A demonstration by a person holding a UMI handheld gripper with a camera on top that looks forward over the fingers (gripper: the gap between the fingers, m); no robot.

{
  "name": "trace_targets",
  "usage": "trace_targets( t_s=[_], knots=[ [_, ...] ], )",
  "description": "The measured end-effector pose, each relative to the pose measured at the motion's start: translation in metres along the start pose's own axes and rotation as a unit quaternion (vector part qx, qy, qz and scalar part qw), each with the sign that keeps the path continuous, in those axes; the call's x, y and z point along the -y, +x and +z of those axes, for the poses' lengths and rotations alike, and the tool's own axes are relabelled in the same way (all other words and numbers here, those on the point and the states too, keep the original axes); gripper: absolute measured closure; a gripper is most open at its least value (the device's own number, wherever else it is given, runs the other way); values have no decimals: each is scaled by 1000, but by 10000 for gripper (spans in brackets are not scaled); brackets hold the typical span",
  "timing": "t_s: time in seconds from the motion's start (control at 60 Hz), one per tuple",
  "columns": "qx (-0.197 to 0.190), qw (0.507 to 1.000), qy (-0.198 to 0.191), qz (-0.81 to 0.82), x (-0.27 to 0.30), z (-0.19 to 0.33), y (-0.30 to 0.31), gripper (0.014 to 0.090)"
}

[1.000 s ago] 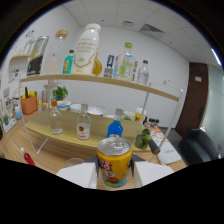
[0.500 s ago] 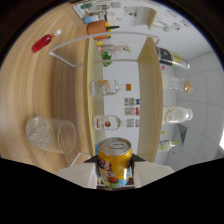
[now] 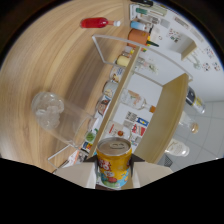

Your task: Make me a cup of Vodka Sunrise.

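A yellow and orange drink can point(image 3: 114, 162) with a pull-tab top sits between my fingers, and my gripper point(image 3: 114, 174) is shut on it. The whole scene appears rolled onto its side, so the can is tipped over. Just ahead and to the left of the can stands a clear glass point(image 3: 56, 116) holding ice cubes on the wooden table point(image 3: 45, 65). Whether liquid is leaving the can cannot be made out.
A small bottle of red liquid point(image 3: 97, 22) lies on the table far beyond the glass. A two-level wooden shelf point(image 3: 126, 82) carries several bottles and jars, with an orange pot point(image 3: 136, 36) at its end. White walls and a ceiling lie behind.
The view has rolled from upright to sideways, tipping the can with it. The ice glass has come nearer, now just ahead and left of the can.
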Motion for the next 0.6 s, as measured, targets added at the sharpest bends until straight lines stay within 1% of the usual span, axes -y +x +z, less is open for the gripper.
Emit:
trace_targets(
  t_s=[0.083, 0.117, 0.167, 0.217, 0.233, 0.267, 0.35, 0.433, 0.467, 0.517, 0.6],
  knots=[
    [-6, 997, 2, 80, -6, -4, 15, 547],
    [-15, 992, 6, 126, -9, -6, 25, 546],
    [-21, 977, 16, 209, -14, -11, 40, 547],
    [-36, 953, 14, 300, -29, -17, 61, 543],
    [-35, 943, 17, 332, -33, -20, 69, 546],
    [-47, 916, 30, 398, -43, -27, 81, 545],
    [-77, 846, 36, 527, -79, -39, 107, 541],
    [-89, 770, 37, 630, -118, -44, 110, 543],
    [-87, 738, 33, 668, -131, -44, 104, 545],
    [-74, 689, 29, 720, -149, -39, 87, 544],
    [-48, 620, 7, 783, -171, -35, 41, 547]
  ],
)
